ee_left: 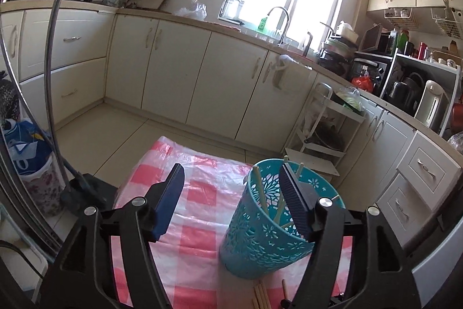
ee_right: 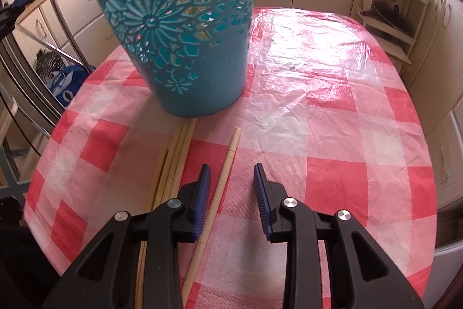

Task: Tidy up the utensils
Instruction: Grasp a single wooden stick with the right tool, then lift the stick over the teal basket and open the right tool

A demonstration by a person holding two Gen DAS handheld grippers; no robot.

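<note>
On the red-checked plastic-covered table (ee_right: 332, 112), the right gripper (ee_right: 231, 193) straddles a single pale wooden chopstick (ee_right: 220, 187) with jaws part-open and gripping nothing (the left gripper (ee_left: 231, 193) is wide open, empty), and closing off-centre could roll it into the perforated teal plastic holder (ee_right: 185, 34).

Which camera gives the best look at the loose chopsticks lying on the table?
Right wrist view: the loose chopsticks lie in full length before the blue holder. The left wrist view shows only their tips at the bottom edge.

Utensil holder (ee_right: 185, 28) stands upright on table (ee_right: 332, 83), toward its left side in right wrist view. Several chopsticks (ee_left: 262, 193) stand inside it, leaning. Bundle of chopsticks (ee_right: 170, 164) lies flat just in front of holder. Single chopstick (ee_right: 222, 178) lies right of bundle, apart. Kitchen cabinets (ee_left: 173, 62) behind table.
</note>
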